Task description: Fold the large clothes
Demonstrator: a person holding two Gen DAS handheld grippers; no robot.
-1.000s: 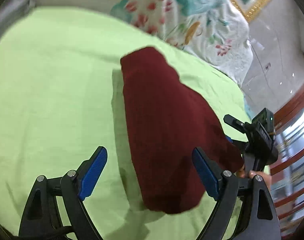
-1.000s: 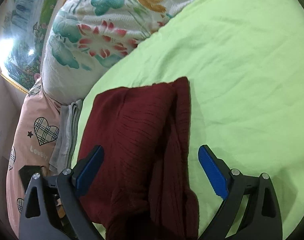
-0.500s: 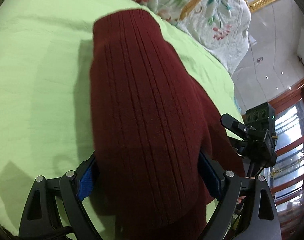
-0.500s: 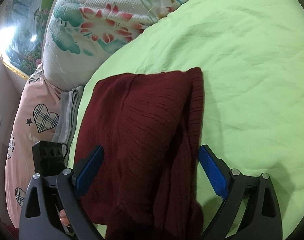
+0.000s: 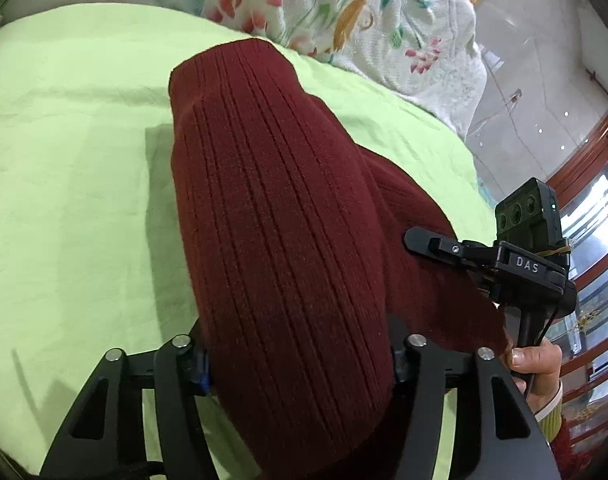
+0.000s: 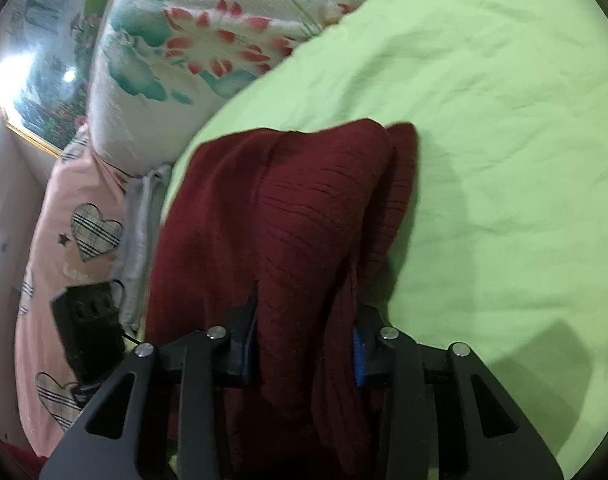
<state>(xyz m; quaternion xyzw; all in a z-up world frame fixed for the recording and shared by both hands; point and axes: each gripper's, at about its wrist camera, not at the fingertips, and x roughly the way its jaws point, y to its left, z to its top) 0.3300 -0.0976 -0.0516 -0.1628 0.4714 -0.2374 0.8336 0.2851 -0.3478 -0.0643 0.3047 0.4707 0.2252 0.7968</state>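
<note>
Closest to me, the left gripper [image 5: 300,364] has a thick roll of the dark red knitted sweater [image 5: 280,216] between its two fingers. Its jaws have just been closing, and the blue pads now press on the wool from both sides; a second ago they stood wide apart with the sweater lying flat between them. The right gripper [image 6: 304,344] shows the same change: its jaws have just been closing too, and they now pinch a narrower bunch of the sweater [image 6: 300,216], which a moment ago lay loose under open fingers. In the left view I see a hand [image 5: 537,364] holding the right gripper's handle at the sweater's edge.

The sweater, only one, lies on the light green bed sheet [image 5: 72,168], lifted a little near the grippers and resting on the sheet farther away. Behind it there is one white flowered quilt [image 6: 208,40], one pink pillow with checked hearts [image 6: 76,216], and one framed picture [image 6: 36,64] on the wall.
</note>
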